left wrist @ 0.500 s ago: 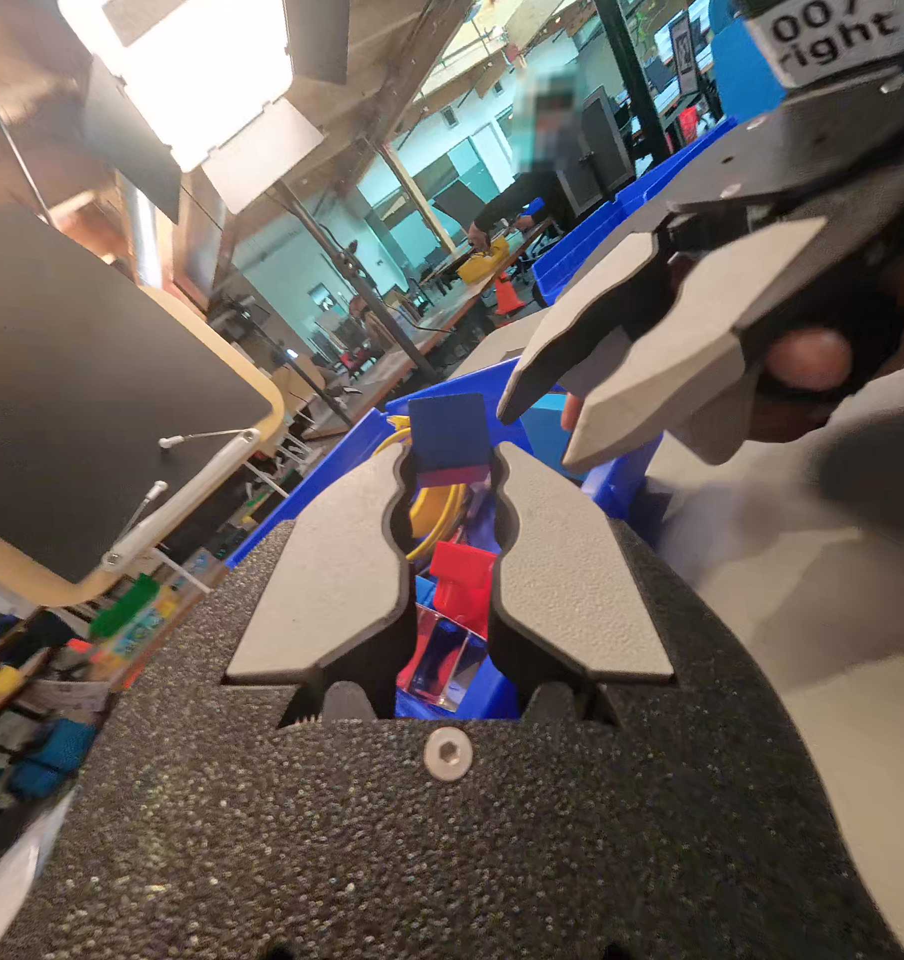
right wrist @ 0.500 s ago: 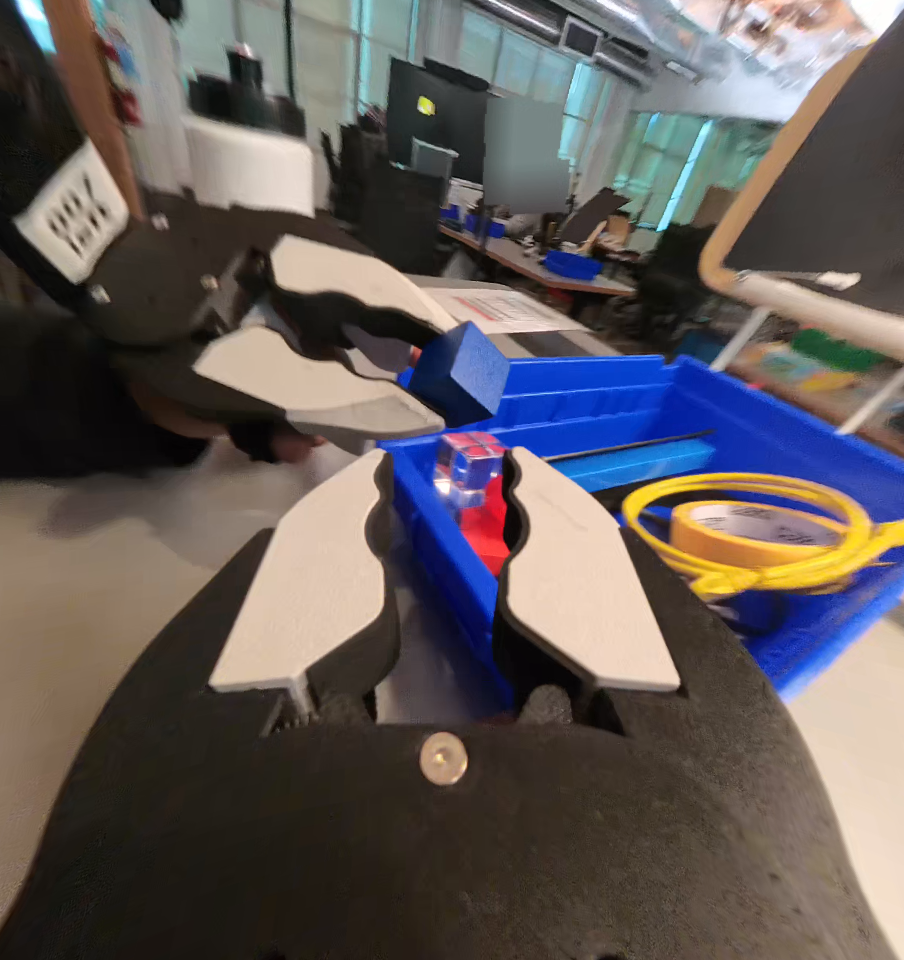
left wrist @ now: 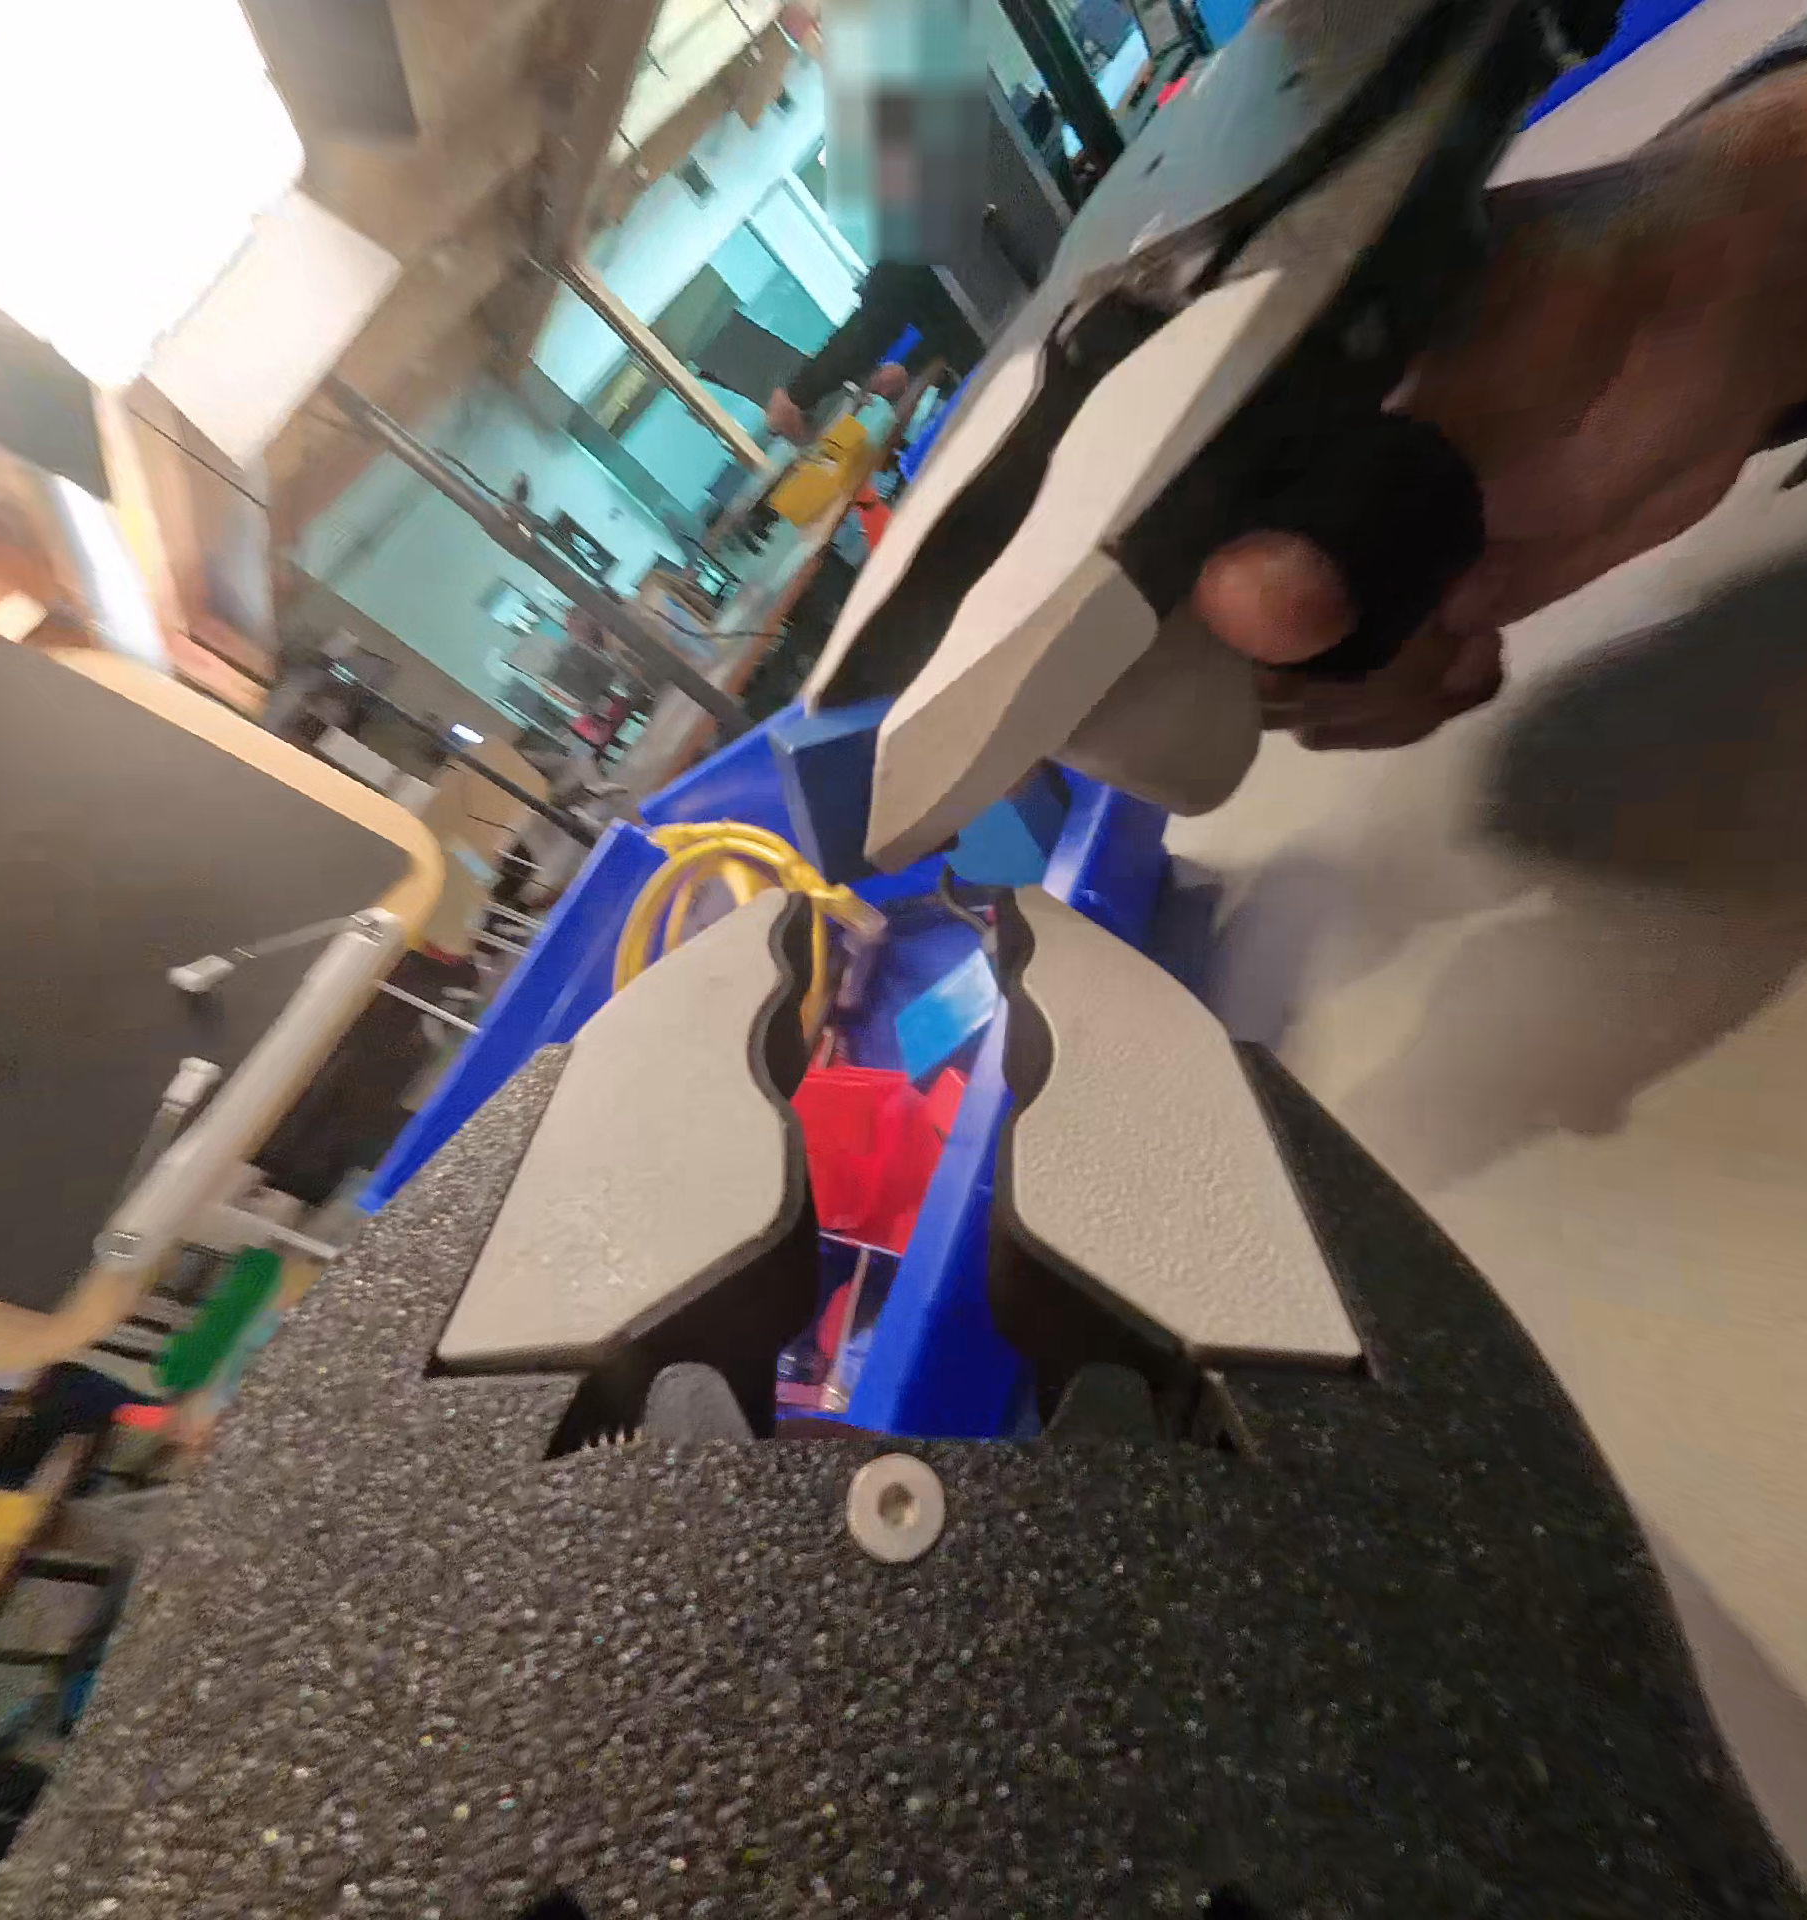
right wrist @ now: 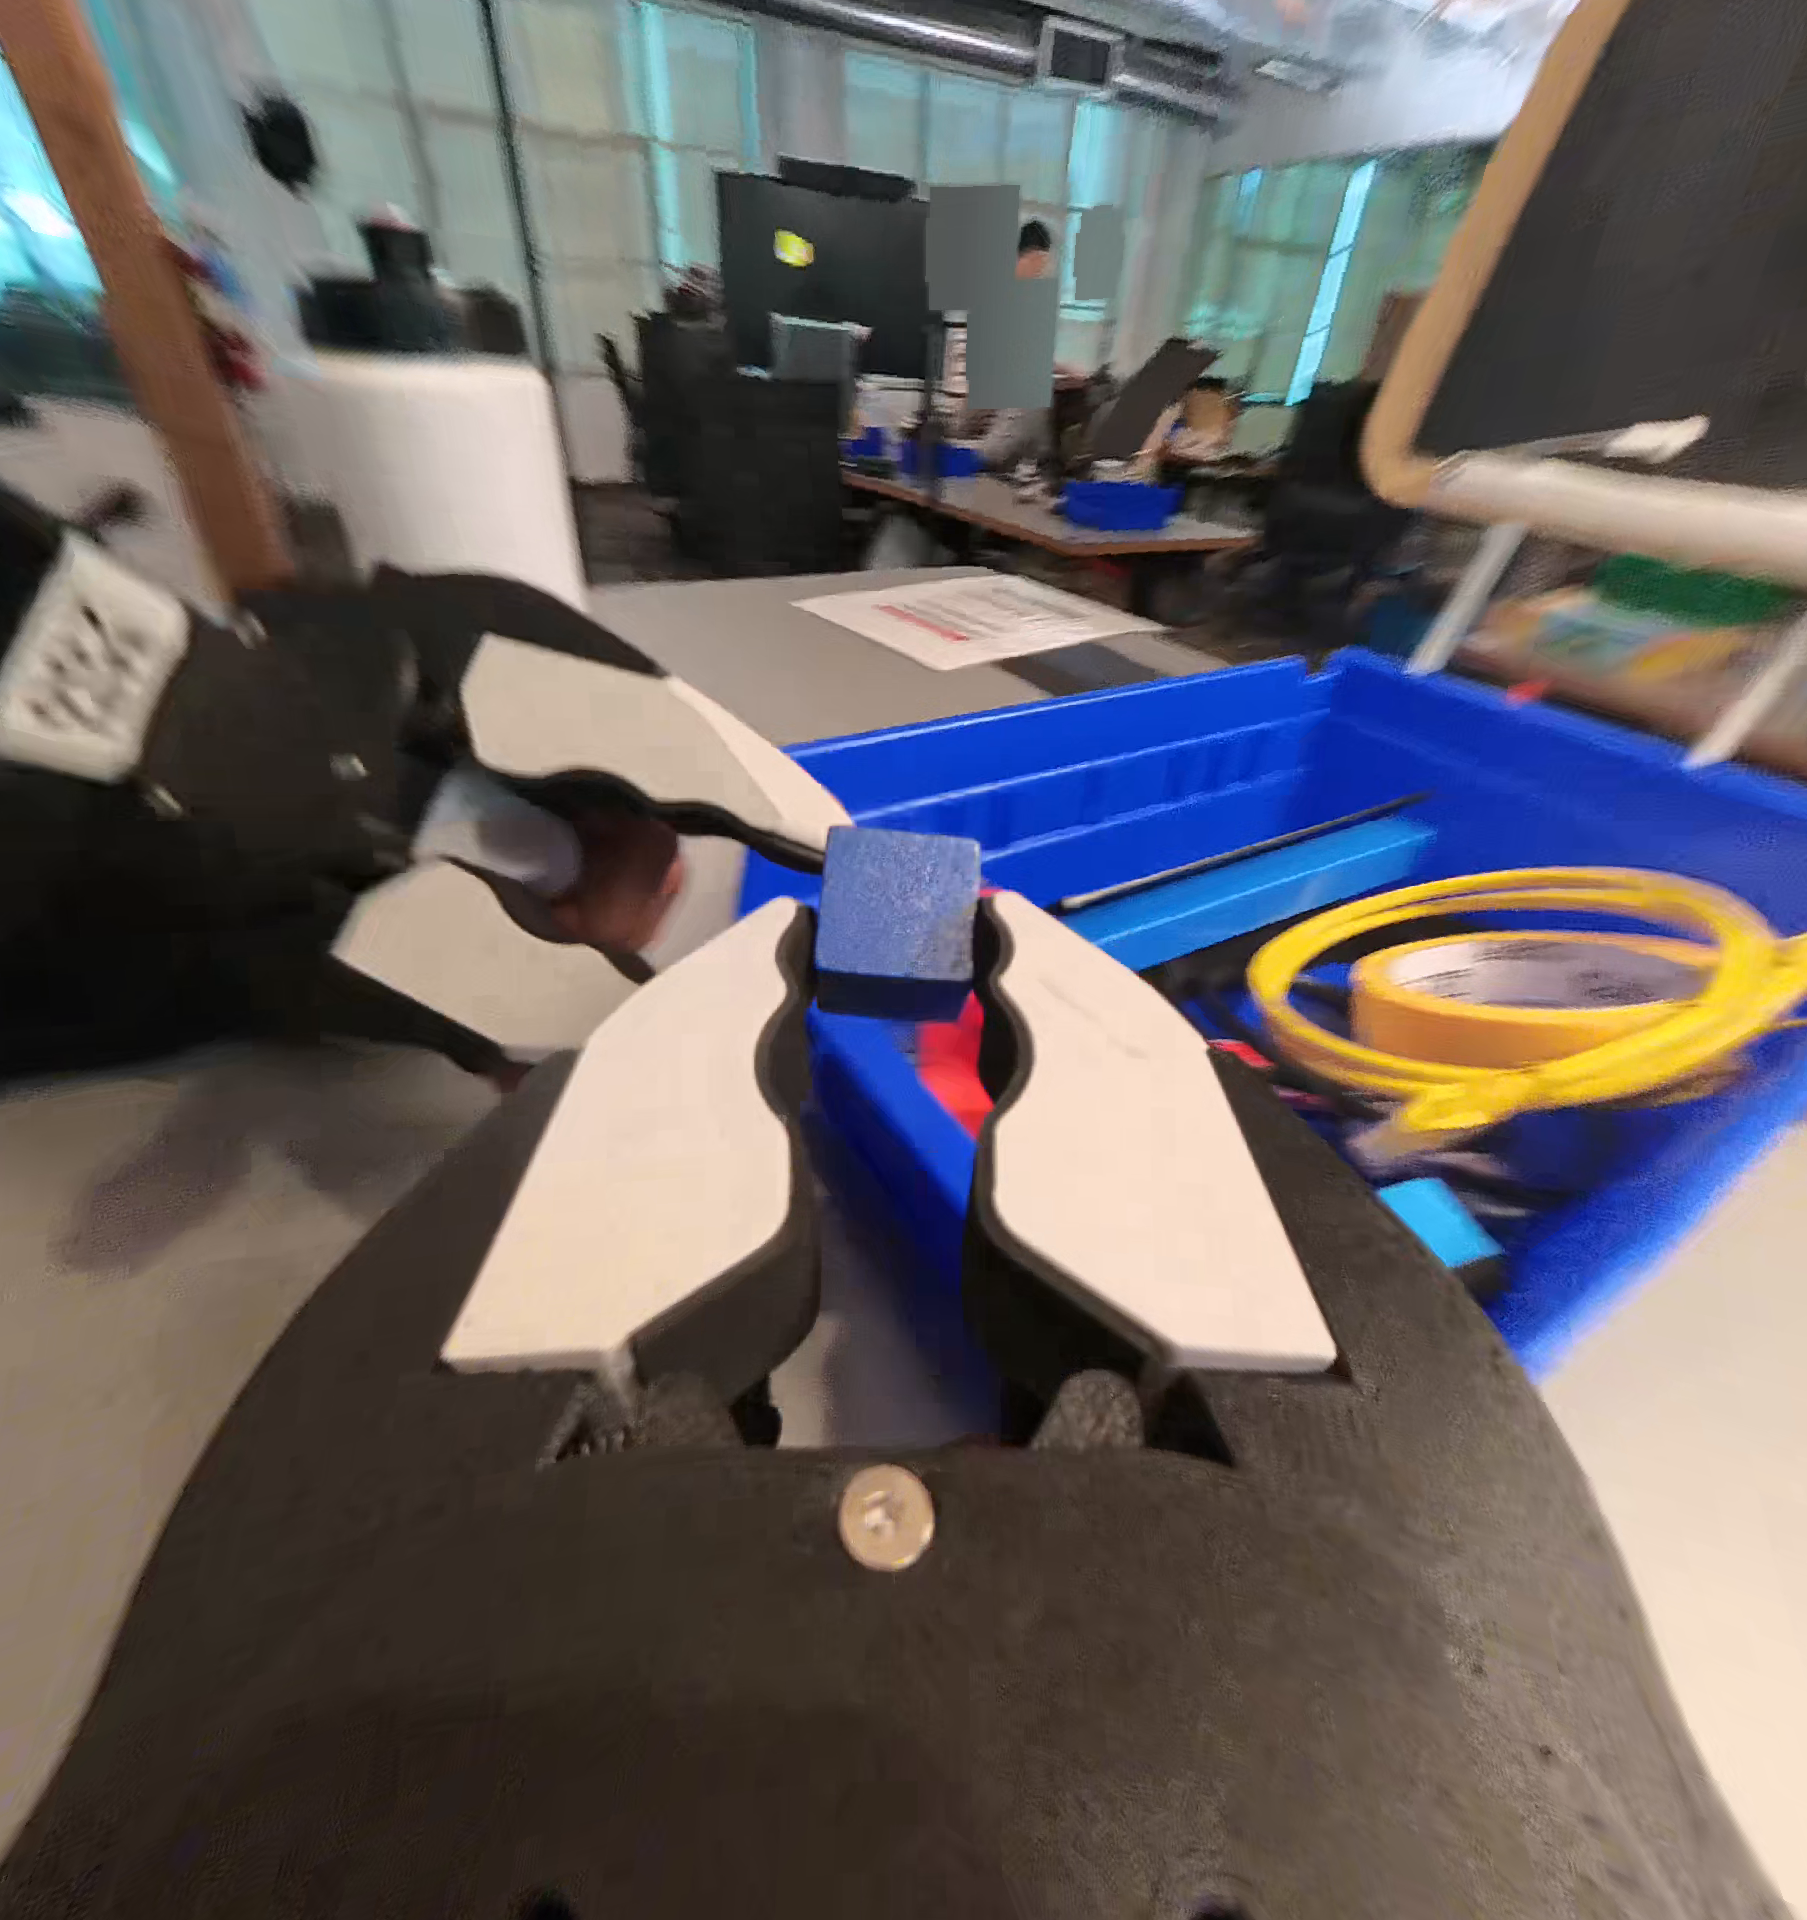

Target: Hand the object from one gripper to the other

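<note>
Right gripper (right wrist: 894, 940) is pinching the block (right wrist: 897, 925) above the bin (right wrist: 1086, 748); left gripper (left wrist: 904, 925), fingers parted and empty, should be withdrawing straight, without brushing it.

Wrist views face across shared blue bin (left wrist: 525, 1039).

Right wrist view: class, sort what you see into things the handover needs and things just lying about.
Needed: blue block; right gripper, shut on it; left gripper, open.

Lying about: blue bin; yellow cable; tape roll; paper sheet.
</note>
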`<state>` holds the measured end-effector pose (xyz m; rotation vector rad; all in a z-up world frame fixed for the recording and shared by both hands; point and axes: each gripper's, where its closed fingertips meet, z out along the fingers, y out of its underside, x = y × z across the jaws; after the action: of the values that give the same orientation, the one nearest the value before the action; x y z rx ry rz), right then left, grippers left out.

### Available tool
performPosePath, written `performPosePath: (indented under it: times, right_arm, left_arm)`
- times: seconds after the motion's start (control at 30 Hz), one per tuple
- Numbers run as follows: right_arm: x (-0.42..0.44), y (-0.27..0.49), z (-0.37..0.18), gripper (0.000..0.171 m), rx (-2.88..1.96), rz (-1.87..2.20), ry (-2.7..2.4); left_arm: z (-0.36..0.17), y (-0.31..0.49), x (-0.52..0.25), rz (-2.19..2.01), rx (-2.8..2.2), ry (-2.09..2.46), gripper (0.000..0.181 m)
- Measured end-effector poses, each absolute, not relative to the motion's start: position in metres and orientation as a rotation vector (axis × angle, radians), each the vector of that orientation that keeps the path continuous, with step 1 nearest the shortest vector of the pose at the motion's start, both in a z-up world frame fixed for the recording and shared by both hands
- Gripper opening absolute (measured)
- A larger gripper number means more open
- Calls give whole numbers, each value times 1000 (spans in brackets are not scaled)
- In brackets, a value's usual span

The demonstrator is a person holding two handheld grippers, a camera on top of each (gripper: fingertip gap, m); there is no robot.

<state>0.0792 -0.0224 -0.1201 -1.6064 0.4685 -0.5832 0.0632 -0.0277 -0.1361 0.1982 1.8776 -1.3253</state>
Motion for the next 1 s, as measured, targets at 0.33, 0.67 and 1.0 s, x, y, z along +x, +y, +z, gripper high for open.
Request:
performPosePath:
  times: [0.33, 0.67, 1.0]
  right_arm:
    - [76, -22, -125, 29, -1807, -1373, 67]
    - [58, -7, -123, 29, -1747, -1412, -120]
    - [53, -4, -123, 44, -1715, -1005, 71]
  left_arm:
    - [-123, -28, 51, -2006, -387, 2335, 54]
    - [-134, -36, 36, -2324, -549, 2506, 30]
    - [-131, -32, 53, -1965, -235, 2205, 29]
